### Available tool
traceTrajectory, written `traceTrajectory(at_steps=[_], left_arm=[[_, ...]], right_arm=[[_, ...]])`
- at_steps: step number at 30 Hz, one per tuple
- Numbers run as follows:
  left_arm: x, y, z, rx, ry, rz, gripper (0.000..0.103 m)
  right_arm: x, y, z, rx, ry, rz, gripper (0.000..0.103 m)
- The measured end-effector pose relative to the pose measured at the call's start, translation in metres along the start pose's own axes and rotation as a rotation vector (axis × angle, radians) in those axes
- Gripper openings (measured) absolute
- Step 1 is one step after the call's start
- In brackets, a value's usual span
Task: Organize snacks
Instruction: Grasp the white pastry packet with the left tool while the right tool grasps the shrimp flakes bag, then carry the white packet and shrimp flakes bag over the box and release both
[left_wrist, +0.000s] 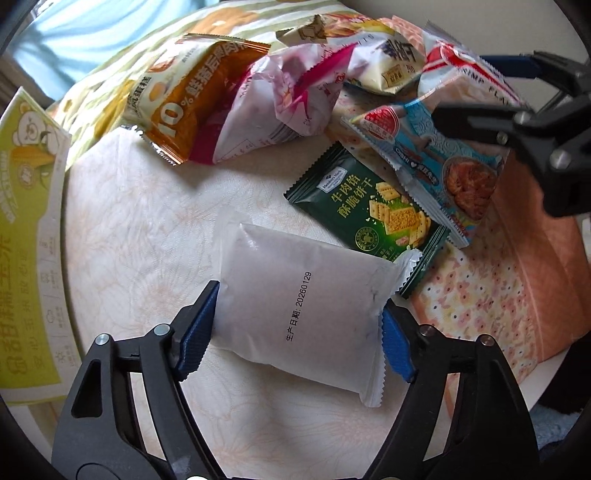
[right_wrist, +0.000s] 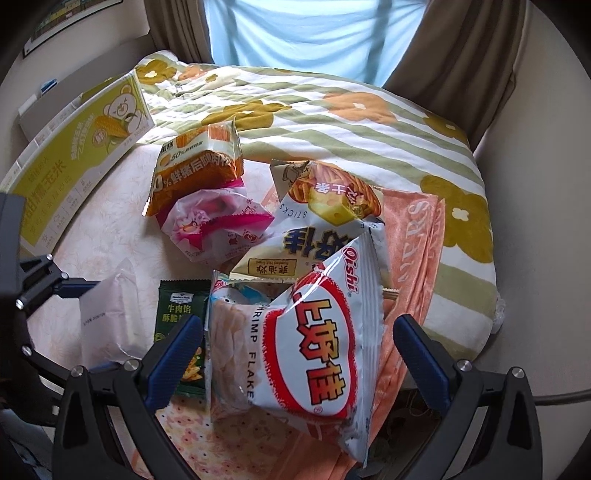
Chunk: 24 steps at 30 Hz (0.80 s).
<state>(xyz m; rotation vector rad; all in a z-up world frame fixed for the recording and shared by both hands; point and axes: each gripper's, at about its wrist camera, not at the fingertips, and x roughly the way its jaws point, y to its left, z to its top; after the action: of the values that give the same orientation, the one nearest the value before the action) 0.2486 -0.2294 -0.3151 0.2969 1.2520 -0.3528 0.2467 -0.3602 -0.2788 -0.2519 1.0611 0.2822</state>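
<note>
Below, a white pack (left_wrist: 295, 306) is seen lying flat on the pale bed sheet (left_wrist: 140, 221), its long axis running from the lower edge of the left wrist view up and slightly left, with a crimped end at the near right corner. Its face is plain and frosted, and a line of black date print is laid along that long axis. The left gripper (left_wrist: 299, 328) is set astride the pack's near half; both blue fingers (left_wrist: 195, 332) are seen against the pack's two long sides and appear to press on it, the opening being about the pack's width.

Just beyond it, a dark green cracker pack (left_wrist: 369, 214) is laid diagonally, one corner tucked under the white pack's far end. A blue packet (left_wrist: 436, 177) is overlapped onto the green one's right side.

In the right wrist view, a white-and-red shrimp-flake bag (right_wrist: 314, 350) is seen between the right gripper (right_wrist: 299, 354) fingers (right_wrist: 177, 354), its long axis tilted from upper right to lower left. The fingers are spread wide; whether the left one touches the bag cannot be told, and the right one stands clear of it.

Farther back, an orange pack (right_wrist: 195, 173), a pink-and-white pack (right_wrist: 214, 225) and a cheese-stick bag (right_wrist: 328, 199) are heaped beside a yellow-green box (right_wrist: 74, 147).
</note>
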Motion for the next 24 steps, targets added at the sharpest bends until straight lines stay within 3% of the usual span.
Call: traceTrajectory(at_steps=[4, 6, 8, 17, 24], left_arm=[[-0.003, 0.001, 0.004, -0.011, 0.009, -0.003, 0.074], [-0.003, 0.002, 0.002, -0.023, 0.009, -0.005, 0.074], [-0.004, 0.007, 0.003, -0.036, 0.013, -0.008, 0.074], [-0.010, 0.027, 0.002, -0.089, 0.028, 0.003, 0.074], [-0.042, 0.039, 0.007, -0.143, -0.030, -0.015, 0.074]], right_arm=[[0.005, 0.003, -0.001, -0.025, 0.010, 0.010, 0.093], [0.008, 0.006, 0.000, -0.043, 0.018, 0.011, 0.079], [0.010, 0.010, -0.001, -0.057, 0.030, 0.026, 0.073], [0.001, 0.008, -0.005, -0.048, 0.022, 0.008, 0.065], [-0.038, 0.005, -0.006, -0.001, -0.030, 0.011, 0.065]])
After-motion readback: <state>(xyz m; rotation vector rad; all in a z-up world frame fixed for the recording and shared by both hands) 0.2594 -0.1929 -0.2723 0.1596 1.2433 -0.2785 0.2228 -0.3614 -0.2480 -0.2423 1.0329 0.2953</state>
